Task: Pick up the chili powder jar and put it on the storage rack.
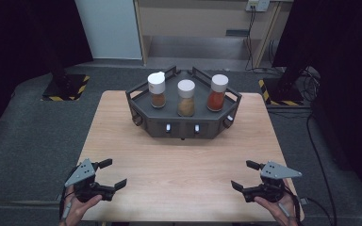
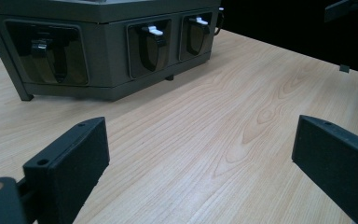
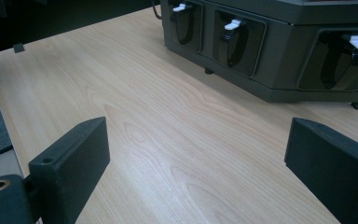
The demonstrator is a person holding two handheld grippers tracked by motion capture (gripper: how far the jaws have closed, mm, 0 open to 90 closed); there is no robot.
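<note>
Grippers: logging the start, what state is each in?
Left gripper: open, holding nothing, over the light wooden table.
Right gripper: open, holding nothing.

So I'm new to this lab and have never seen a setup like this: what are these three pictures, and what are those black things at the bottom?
No robot arm here: a person holds a two-jaw tool in each hand. The high view looks down on a wooden table from above the person's side. There the left gripper and right gripper sit near the table's near edge, both with jaws spread wide and holding nothing.

The other two pictures come from cameras riding on those tools. The black blocks rising from the bottom are each tool's own jaws, seen in the left gripper view and the right gripper view.

At the far side of the table stands a dark grey rack carrying three white-capped spice jars: a brown one, a tan one and a red one. Its front panels show small white levers.
</note>
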